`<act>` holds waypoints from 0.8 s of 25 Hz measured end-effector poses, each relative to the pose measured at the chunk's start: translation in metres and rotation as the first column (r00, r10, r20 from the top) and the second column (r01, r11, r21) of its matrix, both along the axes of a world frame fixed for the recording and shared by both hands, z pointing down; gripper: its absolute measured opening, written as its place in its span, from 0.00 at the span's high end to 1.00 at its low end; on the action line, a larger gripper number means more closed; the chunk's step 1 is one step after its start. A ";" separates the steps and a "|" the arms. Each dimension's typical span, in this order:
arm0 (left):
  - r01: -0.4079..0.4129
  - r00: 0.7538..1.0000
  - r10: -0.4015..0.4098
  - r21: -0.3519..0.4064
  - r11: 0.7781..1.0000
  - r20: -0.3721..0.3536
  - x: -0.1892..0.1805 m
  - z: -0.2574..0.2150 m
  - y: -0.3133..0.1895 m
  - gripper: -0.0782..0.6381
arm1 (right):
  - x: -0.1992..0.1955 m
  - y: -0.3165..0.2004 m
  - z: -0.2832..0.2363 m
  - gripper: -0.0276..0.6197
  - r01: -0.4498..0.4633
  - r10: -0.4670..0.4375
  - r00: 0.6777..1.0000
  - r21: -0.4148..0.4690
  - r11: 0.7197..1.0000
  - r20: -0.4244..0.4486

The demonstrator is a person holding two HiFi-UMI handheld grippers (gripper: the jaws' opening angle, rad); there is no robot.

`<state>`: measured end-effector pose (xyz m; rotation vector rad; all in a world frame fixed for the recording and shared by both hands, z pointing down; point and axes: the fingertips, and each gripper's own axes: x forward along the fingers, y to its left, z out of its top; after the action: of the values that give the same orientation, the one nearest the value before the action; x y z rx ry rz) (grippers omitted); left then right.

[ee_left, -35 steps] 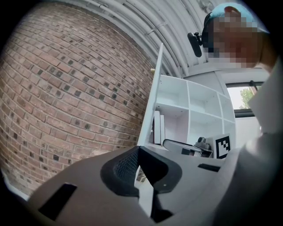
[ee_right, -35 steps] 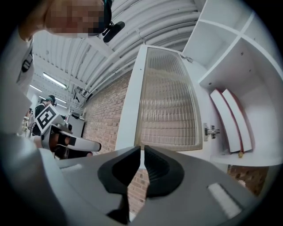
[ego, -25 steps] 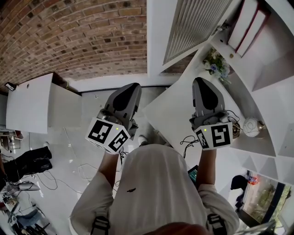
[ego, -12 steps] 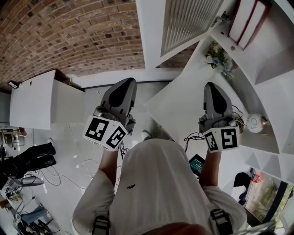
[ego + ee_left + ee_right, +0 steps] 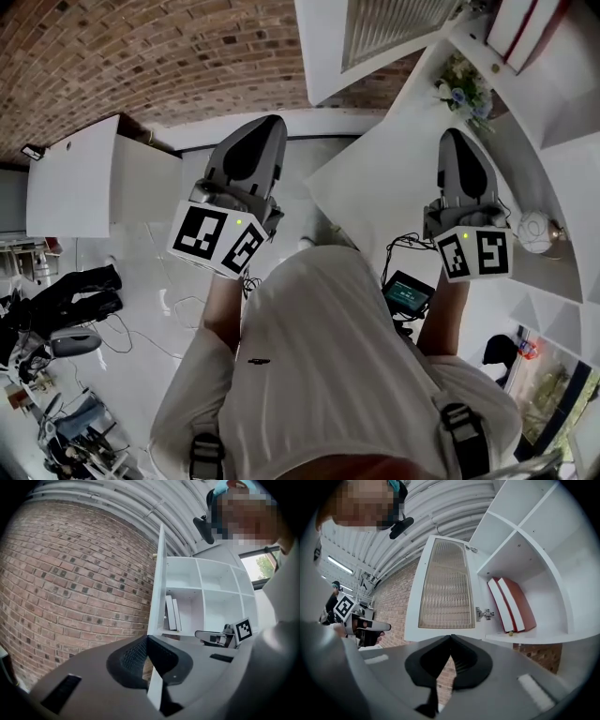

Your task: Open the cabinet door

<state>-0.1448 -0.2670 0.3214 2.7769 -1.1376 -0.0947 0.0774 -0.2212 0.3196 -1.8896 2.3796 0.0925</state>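
Two grippers reach forward from a person's bent arms, held level, side by side and well apart, marker cubes nearest the white shirt [image 5: 319, 375]. The left gripper [image 5: 147, 638] has its jaws closed tip to tip with nothing between them. The right gripper [image 5: 450, 637] is pressed together the same way and is also empty.

Neither gripper touches the cabinet door [image 5: 445, 585], which stands swung open ahead of and above both. Its ribbed glass panel faces the right gripper. From the left gripper it shows edge-on, a thin white line rising straight above the closed tips. A hinge [image 5: 485, 613] ties the door's right side to the white shelf unit [image 5: 543, 634]. Just right of that hinge, red-and-white books [image 5: 508, 604] lean in an open compartment.

Room is tightest to the right of the right gripper, where the shelf ledges run close, carrying a small bunch of flowers [image 5: 459, 94] and a round ornament [image 5: 536, 230]. Between the two grippers, the space below the door's free edge is open. Left of the left gripper lies white floor with loose cables, and a low white cabinet [image 5: 70, 187] stands well apart. The brick wall [image 5: 141, 66] closes the view beyond.
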 end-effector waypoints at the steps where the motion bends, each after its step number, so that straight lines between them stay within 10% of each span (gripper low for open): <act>1: -0.001 1.000 0.001 0.002 1.000 0.009 0.000 0.001 0.001 0.88 | 0.000 -0.001 0.000 0.95 -0.004 0.004 1.000 0.005 1.000 0.005; 20: -0.017 1.000 0.017 -0.004 1.000 -0.013 -0.004 0.001 -0.001 0.88 | -0.036 -0.021 0.006 0.96 0.060 -0.060 0.998 0.029 0.998 -0.006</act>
<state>-0.1487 -0.2678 0.3224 2.7775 -1.1095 -0.1075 0.0417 -0.2420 0.3254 -1.8061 2.4220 0.1270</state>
